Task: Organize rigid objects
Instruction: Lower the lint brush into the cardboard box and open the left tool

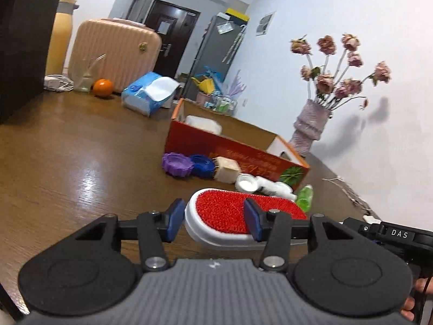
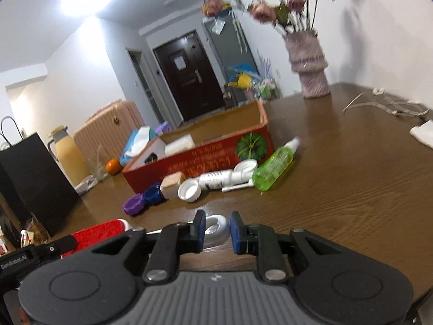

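Brush (image 1: 238, 216) with red bristles sits between the left gripper (image 1: 213, 222) pads, just in front of the red box (image 1: 232, 154). Right gripper (image 2: 216, 233) straddles its white handle (image 2: 215, 227); can't tell if either's clamped.

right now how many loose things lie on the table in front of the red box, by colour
white: 3, bottle, cap, cap
purple: 1, lid
blue: 1, lid
beige: 1, block
green: 1, bottle
total: 7
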Demonstrator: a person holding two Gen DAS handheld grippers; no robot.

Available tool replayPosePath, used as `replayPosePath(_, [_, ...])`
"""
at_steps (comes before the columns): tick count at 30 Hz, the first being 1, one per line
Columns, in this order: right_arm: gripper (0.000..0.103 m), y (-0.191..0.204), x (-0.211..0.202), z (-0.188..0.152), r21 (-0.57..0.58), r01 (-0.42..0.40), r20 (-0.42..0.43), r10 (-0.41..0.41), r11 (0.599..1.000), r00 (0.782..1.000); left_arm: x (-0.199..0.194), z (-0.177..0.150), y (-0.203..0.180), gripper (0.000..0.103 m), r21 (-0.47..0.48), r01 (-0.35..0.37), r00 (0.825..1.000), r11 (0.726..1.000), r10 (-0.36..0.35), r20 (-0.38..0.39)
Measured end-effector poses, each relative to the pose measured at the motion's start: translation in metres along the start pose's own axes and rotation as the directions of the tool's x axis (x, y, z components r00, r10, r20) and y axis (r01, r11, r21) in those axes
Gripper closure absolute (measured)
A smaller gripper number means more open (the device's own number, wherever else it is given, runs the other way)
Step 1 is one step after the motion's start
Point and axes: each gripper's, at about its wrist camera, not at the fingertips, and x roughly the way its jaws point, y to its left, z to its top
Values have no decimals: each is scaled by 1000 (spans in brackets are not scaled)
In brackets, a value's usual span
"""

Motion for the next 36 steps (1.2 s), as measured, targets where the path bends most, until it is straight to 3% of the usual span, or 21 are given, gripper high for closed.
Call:
replayPosePath(10, [84, -23, -14, 12, 50, 18, 57, -21, 999, 998, 22, 18, -25, 54, 63, 46, 999, 997, -46, -3])
replayPosePath(17, [84, -30, 29, 43, 68, -9, 66, 4, 998, 998, 74, 65, -29, 55, 79, 44, 997, 996, -49, 60])
replayPosePath(26, [84, -32, 118, 120, 68, -56, 95, 50, 996, 994, 163, 144, -27, 56, 166, 27, 996, 986, -40, 81])
replayPosePath(31, [84, -39, 176, 149, 80, -97, 11, 96, 992, 995, 215, 166, -6, 56, 123, 18, 1000, 992, -17, -9])
replayPosePath(36, [83, -42, 224, 158, 78, -82, -114, 90, 994, 989, 245, 158, 15, 56, 106, -16, 995, 994, 27, -97])
